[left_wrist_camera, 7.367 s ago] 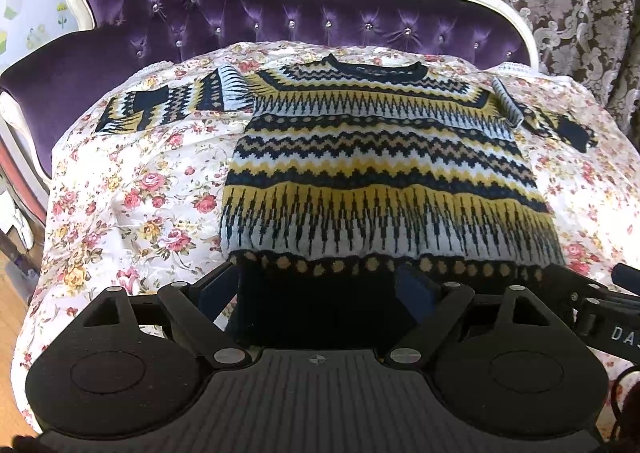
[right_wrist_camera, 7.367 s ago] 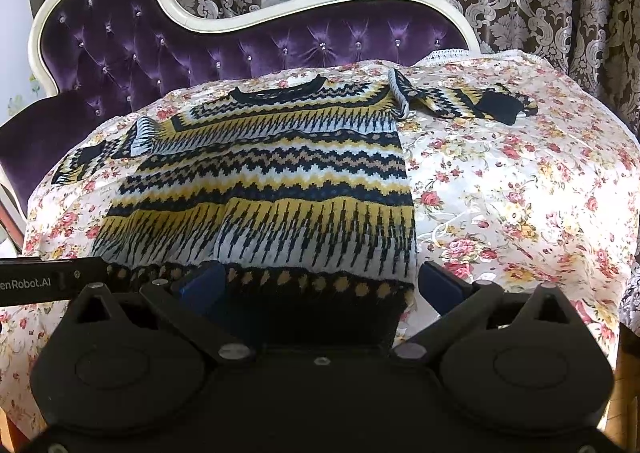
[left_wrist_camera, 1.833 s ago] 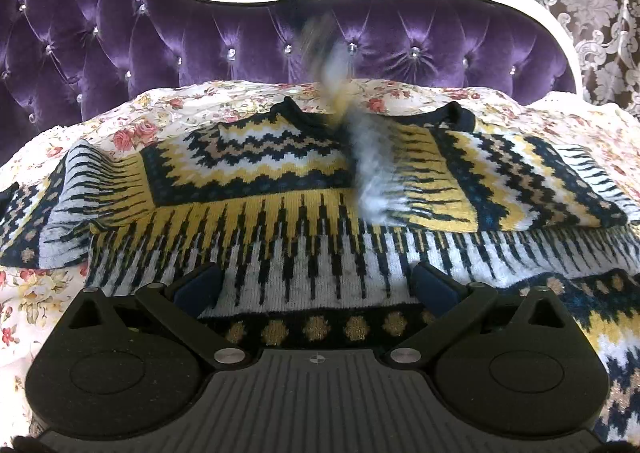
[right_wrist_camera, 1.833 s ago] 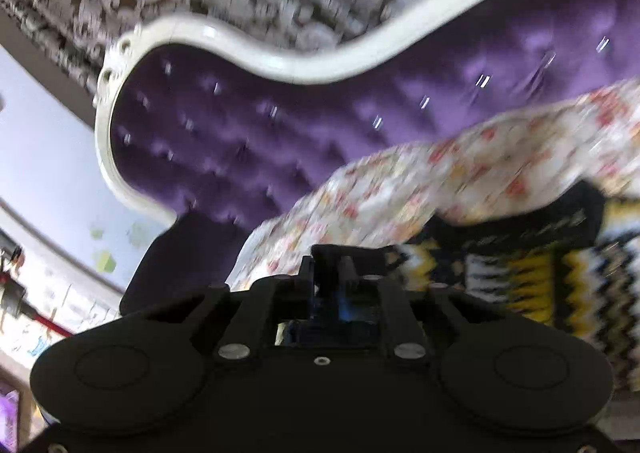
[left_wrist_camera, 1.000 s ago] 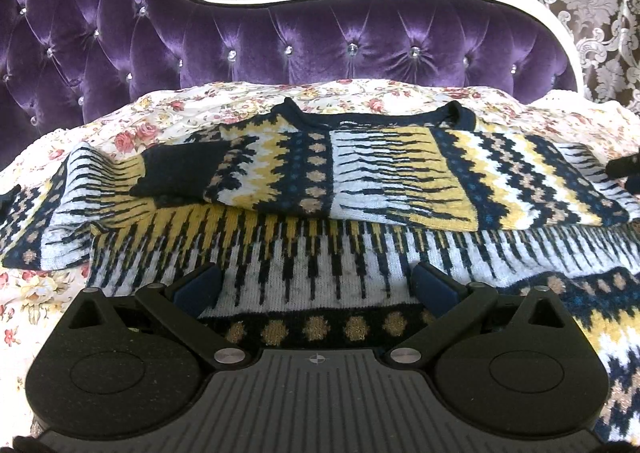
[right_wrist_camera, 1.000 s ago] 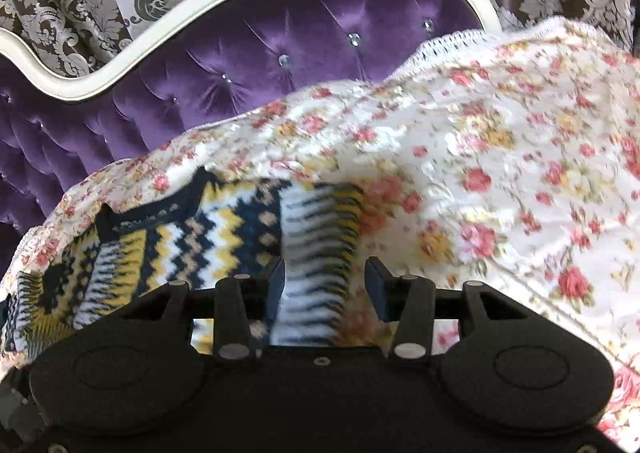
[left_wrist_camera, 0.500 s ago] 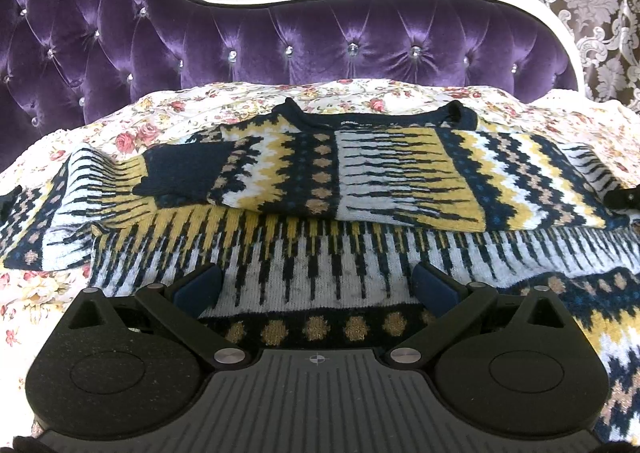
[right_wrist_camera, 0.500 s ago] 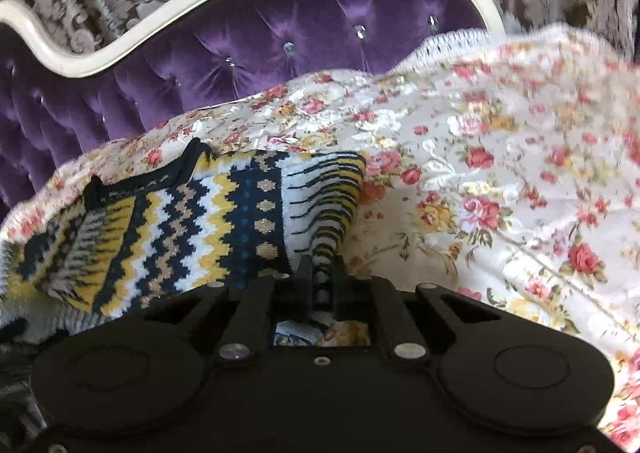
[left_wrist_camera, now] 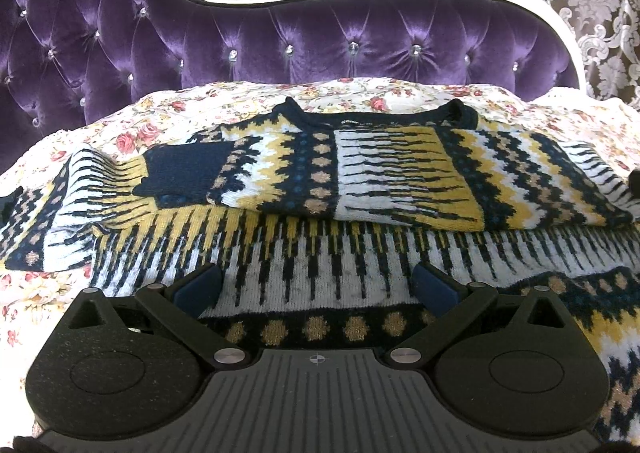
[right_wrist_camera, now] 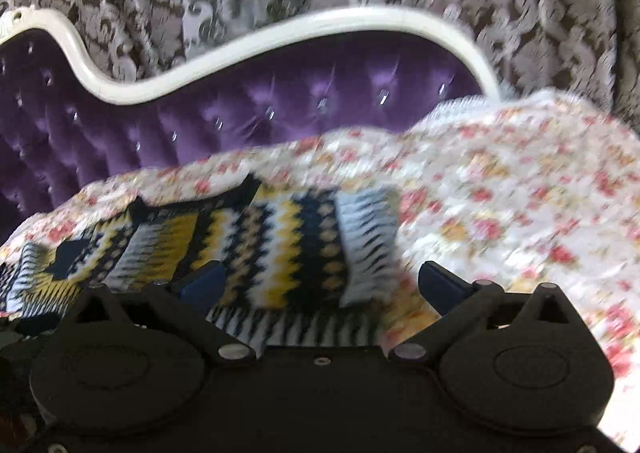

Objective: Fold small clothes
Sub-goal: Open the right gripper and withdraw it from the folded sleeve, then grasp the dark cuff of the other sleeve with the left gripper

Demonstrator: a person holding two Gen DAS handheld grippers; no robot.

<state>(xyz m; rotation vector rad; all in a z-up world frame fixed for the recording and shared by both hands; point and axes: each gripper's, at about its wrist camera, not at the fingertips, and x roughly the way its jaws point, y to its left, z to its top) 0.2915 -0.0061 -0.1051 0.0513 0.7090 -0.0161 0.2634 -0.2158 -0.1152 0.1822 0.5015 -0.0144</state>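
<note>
On the floral sheet (left_wrist_camera: 168, 109) lies the sweater (left_wrist_camera: 360, 189), one sleeve folded across its chest. The left gripper (left_wrist_camera: 316, 285) hovers over the hem, jaws wide, empty. The right gripper (right_wrist_camera: 318, 285), jaws just sprung apart, stands released above the sweater's folded edge.

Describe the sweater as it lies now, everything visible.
The sweater is a knit in navy, yellow, white and tan zigzag and spike bands, with a navy neckband and a white label inside the collar. It lies flat on the floral cover of the purple tufted sofa. One sleeve is folded across the chest, its navy cuff resting on the body; the other sleeve is still spread outward. The hem lies near the left gripper, whose jaws are open. Nothing grips it.
</note>
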